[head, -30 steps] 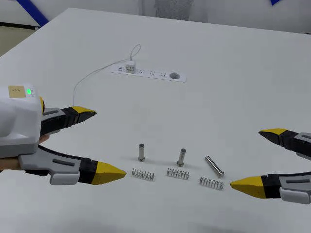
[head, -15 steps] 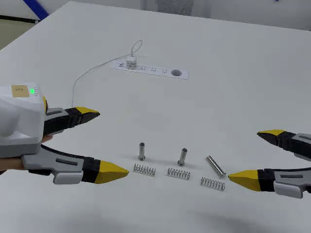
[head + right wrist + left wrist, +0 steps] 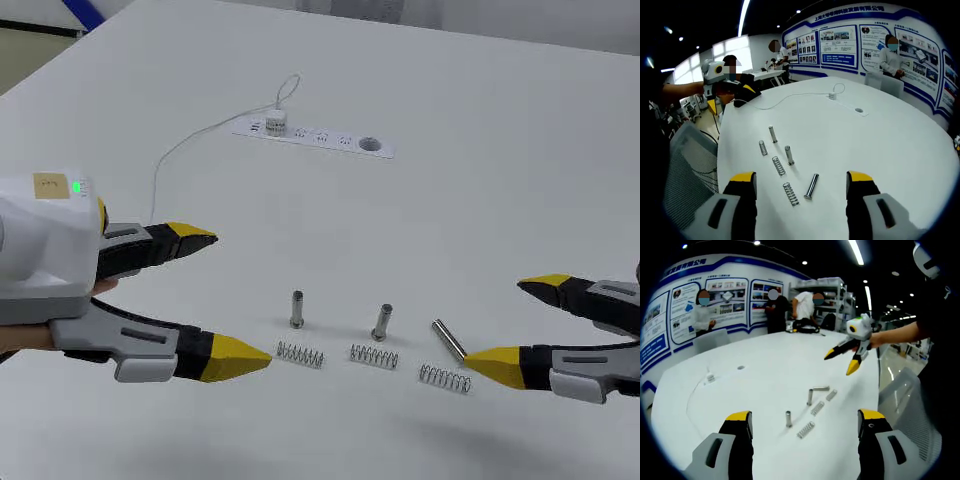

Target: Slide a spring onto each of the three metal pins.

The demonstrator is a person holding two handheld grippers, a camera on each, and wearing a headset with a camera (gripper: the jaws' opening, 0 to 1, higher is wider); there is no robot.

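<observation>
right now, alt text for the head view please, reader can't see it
Three springs lie in a row on a white table, each just in front of a metal pin: two pins stand upright, the right pin lies flat. The open left gripper and open right gripper flank them, holding nothing; a power strip sits farther back.

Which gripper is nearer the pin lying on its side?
Right. The right gripper is open just beside the lying pin; the left gripper is open at the row's far end, past both upright pins.
</observation>
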